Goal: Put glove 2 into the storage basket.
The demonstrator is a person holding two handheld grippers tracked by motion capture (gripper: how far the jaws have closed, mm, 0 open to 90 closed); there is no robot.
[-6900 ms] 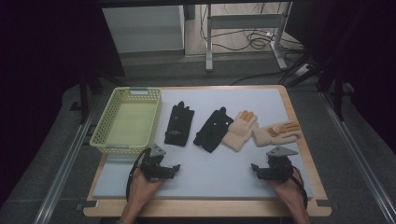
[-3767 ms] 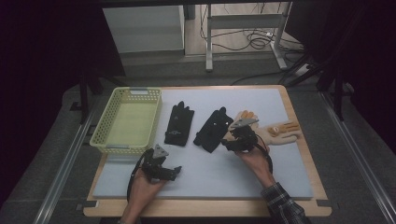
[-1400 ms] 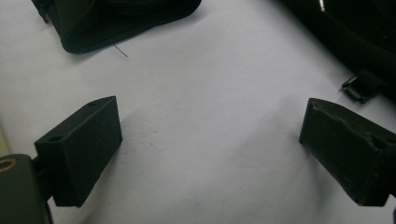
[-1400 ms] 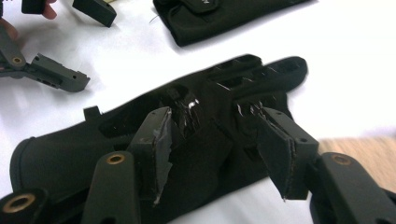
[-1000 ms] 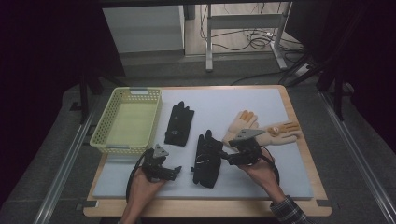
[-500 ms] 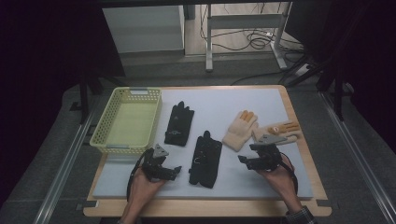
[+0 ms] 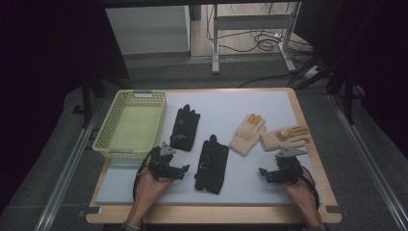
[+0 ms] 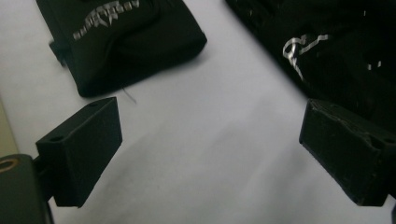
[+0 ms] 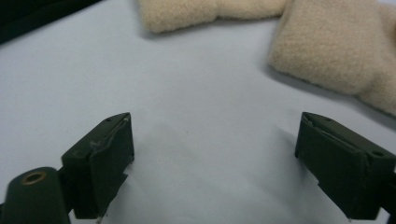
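I have the right tongs (image 7: 266,174) low over the white mat near the front right of the table (image 7: 308,215), and their jaws have just been opening; they stand wide apart now with nothing between them but bare mat. The near black glove (image 7: 211,163) lies flat on the mat, well to the left of these tongs and apart from them, fingers pointing away from me. It sits between my two hands, closer to the left tongs (image 7: 185,171), which point toward its cuff end from just beside it. The left tongs are also spread wide and grip nothing; in the left gripper view the glove (image 8: 336,51) runs past the far side of the right-hand jaw, and I cannot tell whether that jaw touches it.

A second black glove (image 7: 185,126) lies farther back, beside the yellow basket (image 7: 111,149). Two tan gloves (image 7: 248,134) rest behind the right tongs, near but not touching; in the right gripper view their cuffs (image 9: 327,46) are cut off by the top edge. The printed logos on the black gloves are too blurred to read.
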